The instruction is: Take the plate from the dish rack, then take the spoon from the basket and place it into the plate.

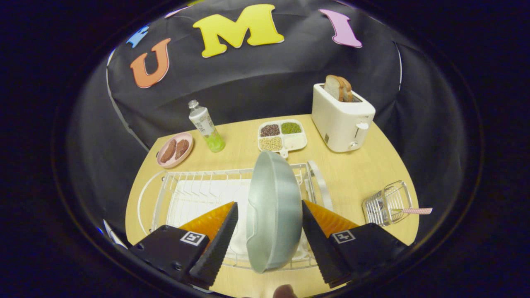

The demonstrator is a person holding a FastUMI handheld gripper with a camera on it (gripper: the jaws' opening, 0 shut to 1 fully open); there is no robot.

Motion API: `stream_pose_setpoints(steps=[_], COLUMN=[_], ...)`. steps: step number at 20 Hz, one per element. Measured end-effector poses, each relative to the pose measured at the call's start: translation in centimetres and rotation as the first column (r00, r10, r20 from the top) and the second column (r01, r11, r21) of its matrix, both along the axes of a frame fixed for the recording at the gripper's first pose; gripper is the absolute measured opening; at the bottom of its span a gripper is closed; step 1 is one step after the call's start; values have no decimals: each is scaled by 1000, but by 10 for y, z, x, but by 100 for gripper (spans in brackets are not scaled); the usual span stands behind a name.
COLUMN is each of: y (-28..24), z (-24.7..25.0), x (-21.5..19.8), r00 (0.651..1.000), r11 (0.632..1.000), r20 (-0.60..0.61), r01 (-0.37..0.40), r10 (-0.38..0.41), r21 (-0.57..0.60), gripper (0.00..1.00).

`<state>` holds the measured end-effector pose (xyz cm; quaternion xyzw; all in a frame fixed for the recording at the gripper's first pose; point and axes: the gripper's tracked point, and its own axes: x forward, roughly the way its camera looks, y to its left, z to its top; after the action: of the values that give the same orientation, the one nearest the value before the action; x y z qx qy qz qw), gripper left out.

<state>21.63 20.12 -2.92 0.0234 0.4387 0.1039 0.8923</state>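
1. The claw [270, 231] stands spread wide, with the round silver metal plate [274, 211] on edge between its two fingers [219, 240]. The right finger lies at the plate's rim; a gap shows between the left finger and the plate, so no two-sided grasp can be told.
2. The plate stands upright in the white wire dish rack [194, 194], at the rack's right part, its hollow face turned left.
3. The dish rack sits on the pale wooden counter [352, 174], with a white mat under its wires.
4. Right of the dish rack, well apart, stands a small clear wire basket [387, 203]. A spoon with a pink checked handle [416, 210] sticks out of it, away from the rack.
5. Beyond the dish rack lies a white four-part tray [282, 136] with dark, green and pale beans.
6. Beyond the rack's left corner sits a pink plate [175, 150] with two brown pieces, and beside it a tilted bottle of green drink [207, 126]. Its label carries writing too small to read.
7. Beyond the rack's right end stands a white toaster [342, 117] with bread slices [338, 88] in its slots.
8. A fingertip [284, 291] shows just behind the claw.
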Motion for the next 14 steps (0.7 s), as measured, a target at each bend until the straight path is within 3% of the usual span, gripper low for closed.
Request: stream_pose_setpoints(steps=[3, 7, 8, 14], y=[4, -7, -9, -28], z=[-7, -11, -11, 14], x=[0, -2, -1, 10], r00=[999, 994, 993, 985], r11=[1000, 995, 992, 974], r20=[-30, -59, -62, -22], r01=[19, 87, 97, 163], r10=[-19, -91, -101, -169], r21=[-2, -57, -75, -158], gripper=[81, 51, 40, 33])
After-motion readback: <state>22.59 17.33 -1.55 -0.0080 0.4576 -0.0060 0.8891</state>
